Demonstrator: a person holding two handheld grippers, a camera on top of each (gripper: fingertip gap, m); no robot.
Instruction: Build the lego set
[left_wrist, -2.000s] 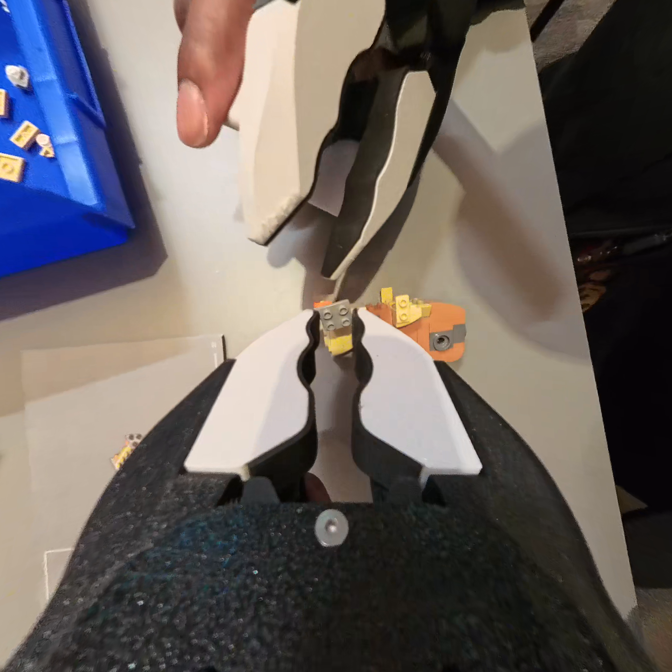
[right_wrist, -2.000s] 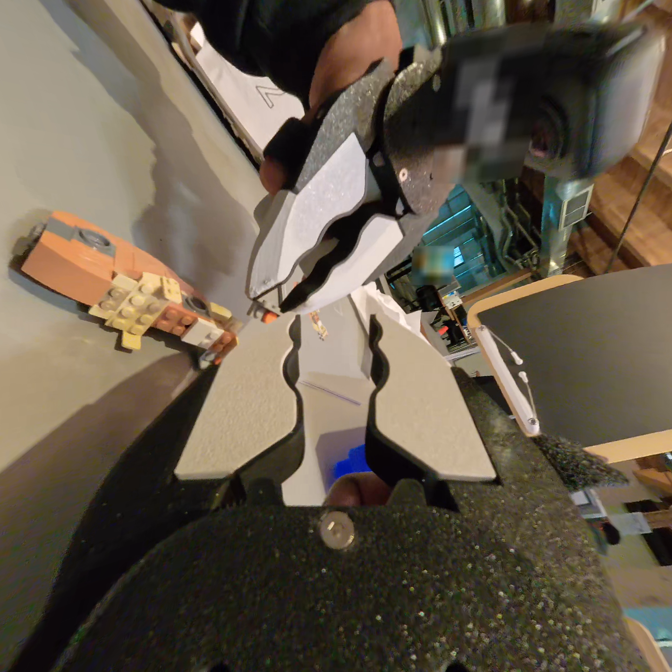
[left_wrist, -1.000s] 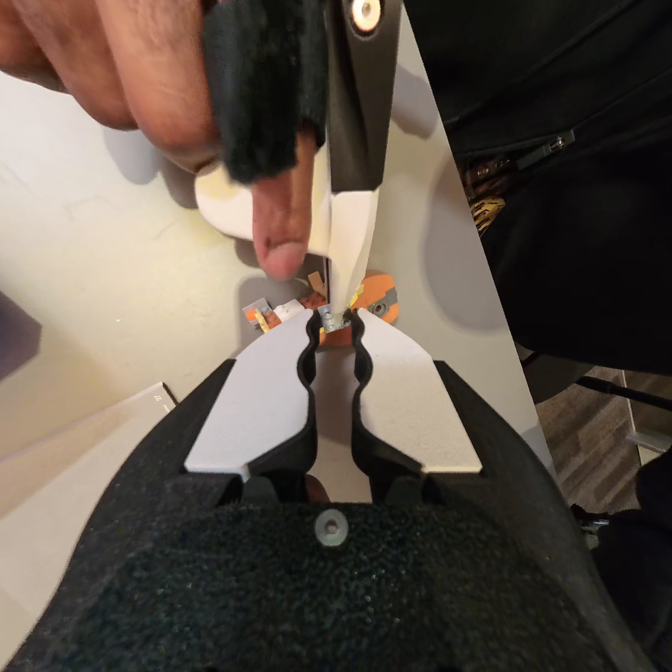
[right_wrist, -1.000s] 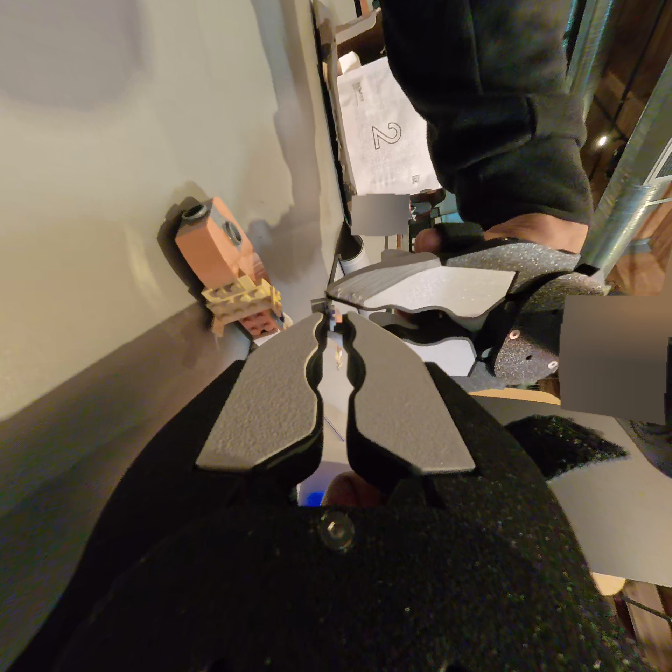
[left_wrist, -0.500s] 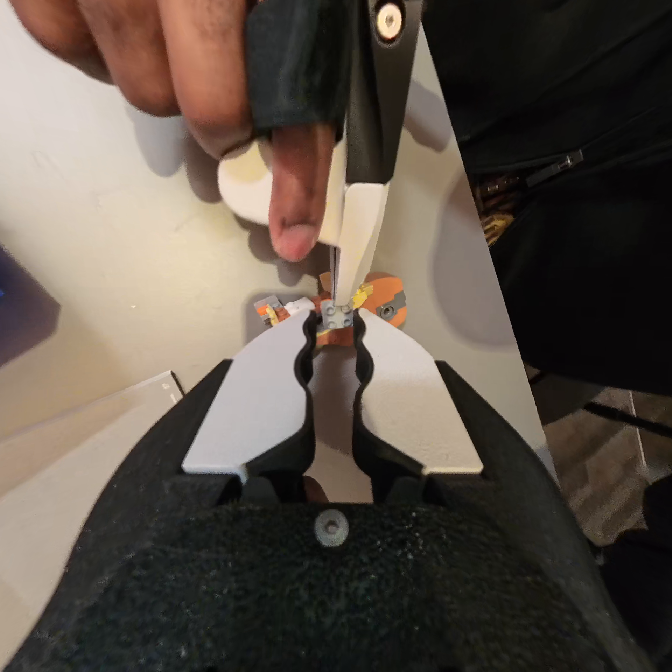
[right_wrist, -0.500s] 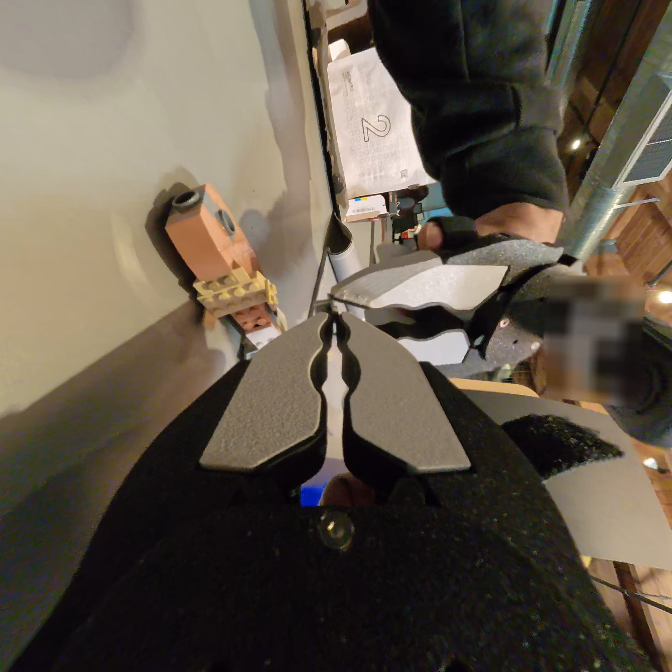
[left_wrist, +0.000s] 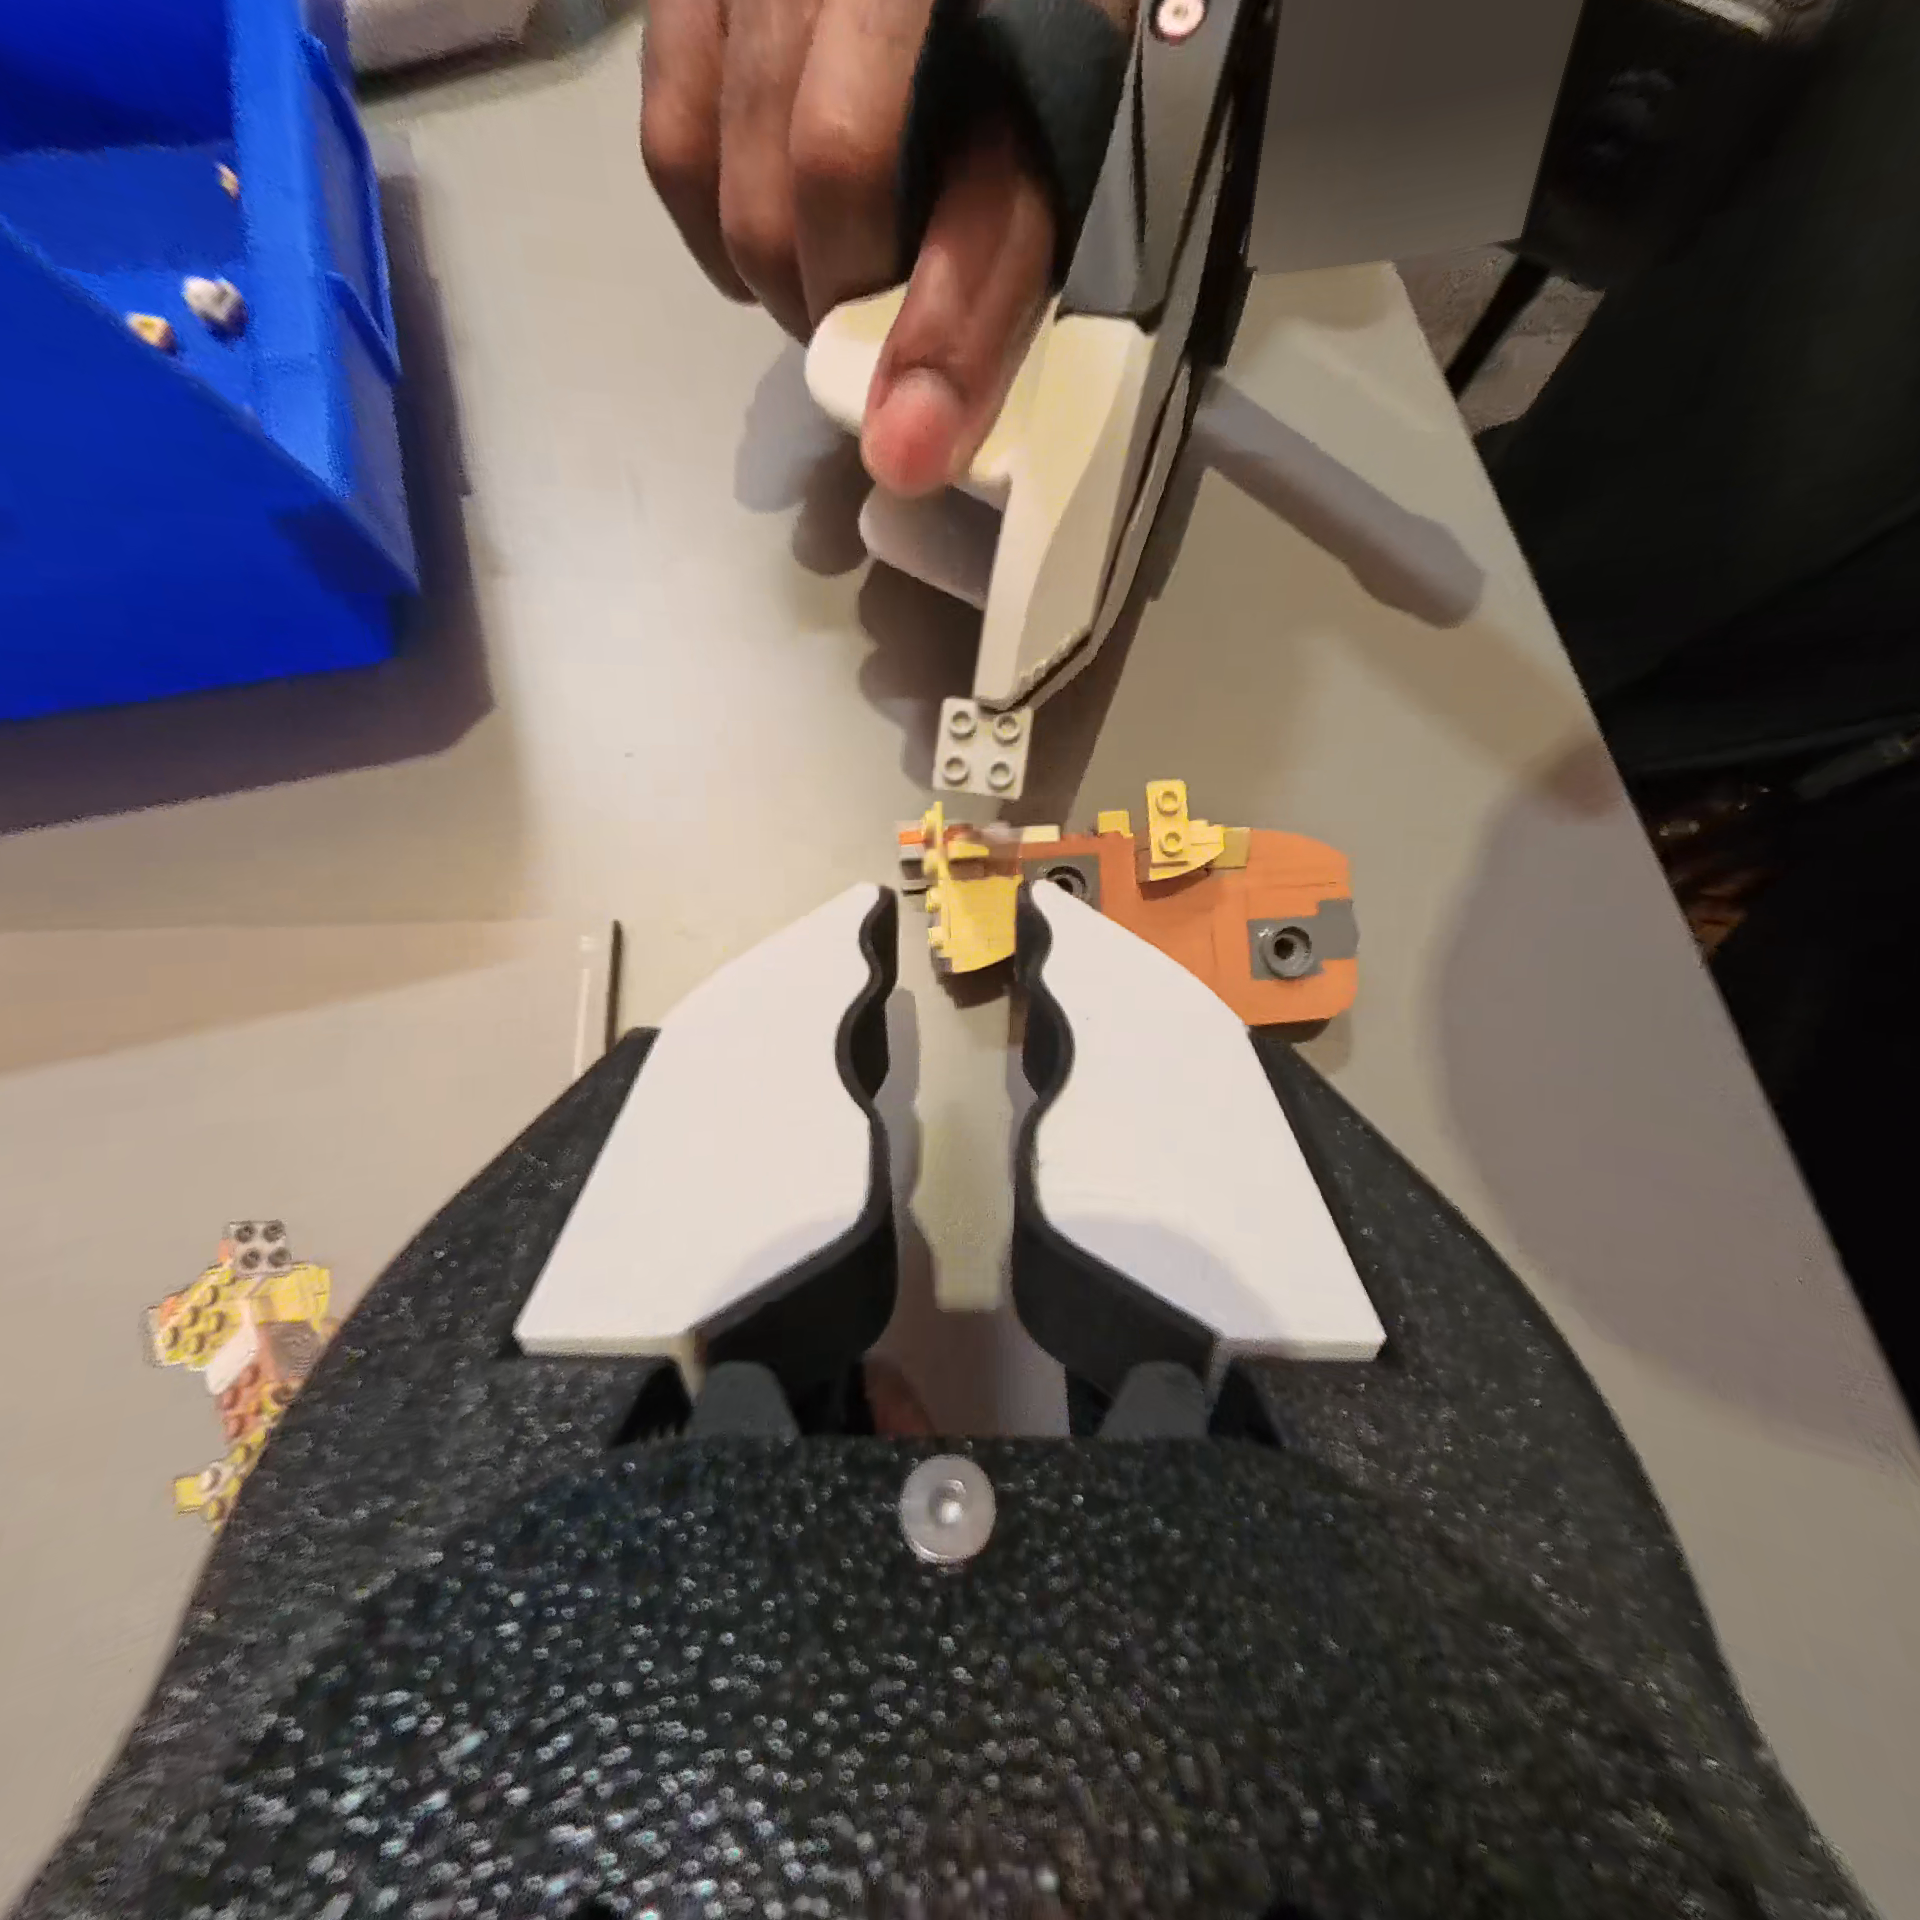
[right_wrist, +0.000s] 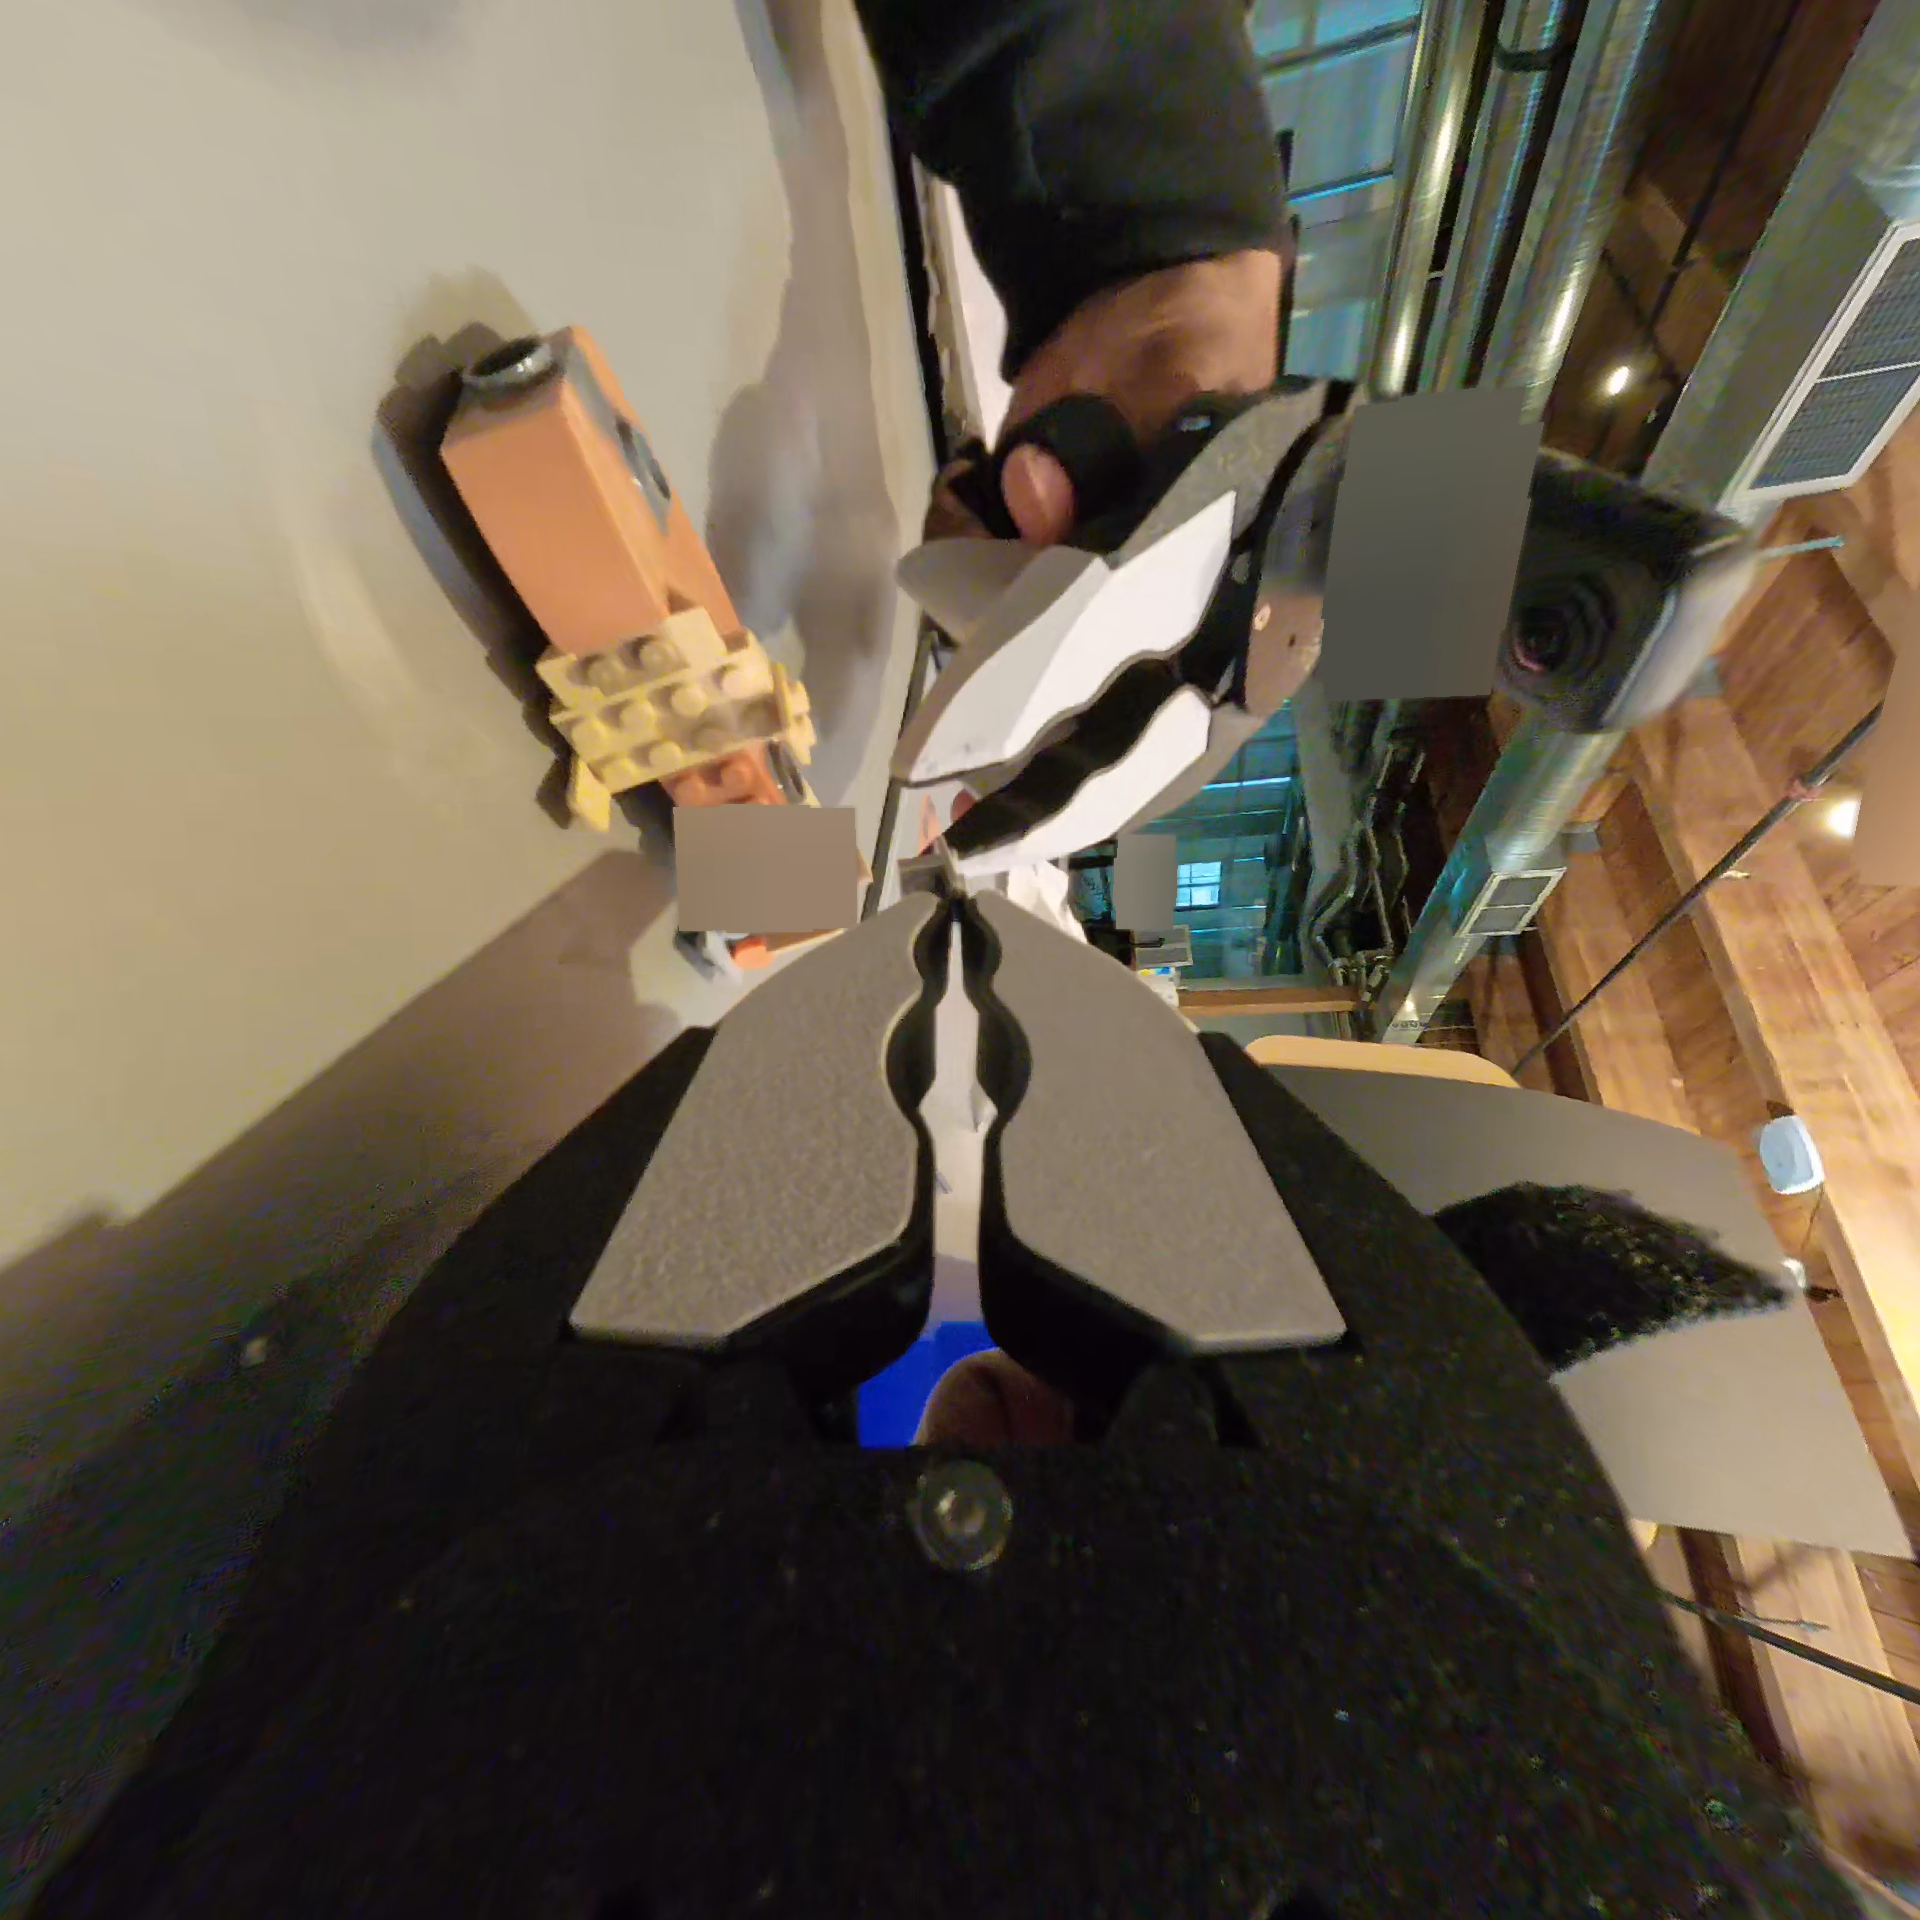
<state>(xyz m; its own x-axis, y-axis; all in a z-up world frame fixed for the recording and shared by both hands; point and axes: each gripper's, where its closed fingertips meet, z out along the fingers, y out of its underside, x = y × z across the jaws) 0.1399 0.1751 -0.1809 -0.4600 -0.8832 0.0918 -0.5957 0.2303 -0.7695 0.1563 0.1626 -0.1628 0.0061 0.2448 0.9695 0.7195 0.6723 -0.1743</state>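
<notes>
In the left wrist view, a small grey plate is pinched by one corner in the closed tips of the right gripper, at the frame's centre, just above the orange lego model on the table. The left gripper is seen partly open, holding nothing, its jaws beside the model's yellow part. A blue bin is seen upper left
</notes>
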